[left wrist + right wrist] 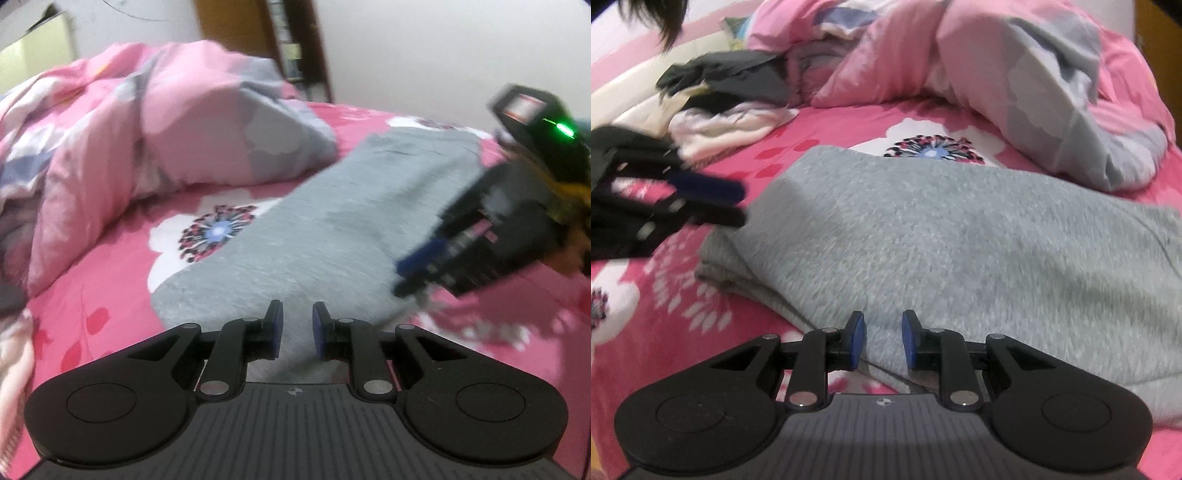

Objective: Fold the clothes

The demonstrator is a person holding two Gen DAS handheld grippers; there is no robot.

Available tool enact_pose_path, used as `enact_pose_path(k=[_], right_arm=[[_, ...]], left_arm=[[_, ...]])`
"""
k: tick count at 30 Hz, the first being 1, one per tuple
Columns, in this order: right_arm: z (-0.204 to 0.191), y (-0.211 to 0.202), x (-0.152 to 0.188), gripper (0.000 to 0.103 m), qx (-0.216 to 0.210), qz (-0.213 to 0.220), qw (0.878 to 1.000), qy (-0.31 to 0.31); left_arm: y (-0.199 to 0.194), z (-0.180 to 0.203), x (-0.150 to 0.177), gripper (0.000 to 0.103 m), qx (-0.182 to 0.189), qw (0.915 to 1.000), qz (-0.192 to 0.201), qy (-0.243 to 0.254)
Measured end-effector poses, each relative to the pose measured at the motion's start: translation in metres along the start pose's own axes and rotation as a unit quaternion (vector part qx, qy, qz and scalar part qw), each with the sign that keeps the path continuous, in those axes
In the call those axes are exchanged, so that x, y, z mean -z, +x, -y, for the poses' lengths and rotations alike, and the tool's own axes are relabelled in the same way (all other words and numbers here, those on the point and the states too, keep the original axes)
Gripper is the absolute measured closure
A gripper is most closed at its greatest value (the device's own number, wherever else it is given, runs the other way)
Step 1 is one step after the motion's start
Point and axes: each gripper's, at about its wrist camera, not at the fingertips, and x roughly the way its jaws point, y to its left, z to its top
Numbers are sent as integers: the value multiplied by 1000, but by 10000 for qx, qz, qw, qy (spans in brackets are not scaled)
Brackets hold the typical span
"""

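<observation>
A grey fleecy garment [332,206] [942,240] lies folded in a long strip on the pink flowered bed sheet [110,295] [646,332], its stacked edges showing at one end. My left gripper [297,328] hovers over the near end of it, jaws a narrow gap apart with no cloth pinched; in the right wrist view it is a blurred shape [740,205] beside the garment's corner. My right gripper [883,339] hangs over the garment's near edge, jaws slightly apart and gripping nothing. From the left wrist view it is a blur [408,273] at the garment's right side.
A bunched pink and grey duvet [147,129] [997,74] fills the bed behind the garment. A heap of dark and white clothes [720,92] lies at the back left. A yellow sleeve [569,192] shows behind the right gripper. A wooden door frame [229,22] stands beyond the bed.
</observation>
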Motion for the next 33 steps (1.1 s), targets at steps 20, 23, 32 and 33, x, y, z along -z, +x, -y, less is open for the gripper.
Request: enact_pose_path(k=[20,23,32,33], right_arm=[[-45,42,-28,78,-501,-20,9939,-986],[-57,34,-39,78,-277,-51,9919,-1238],[-114,9,-45,49,-33,196,9631,-2685],[-121,10,-40,40,6,153,9561,-2925]], left_arm=[[7,-12,49,82,-6,9976,-319,-608],[1,-24,46,81,204,9959,-352,-809],[-18,-125,62,69,961,9435,-796,-3070],[-13,-135,64,68,1039,9356,-854,-3265]])
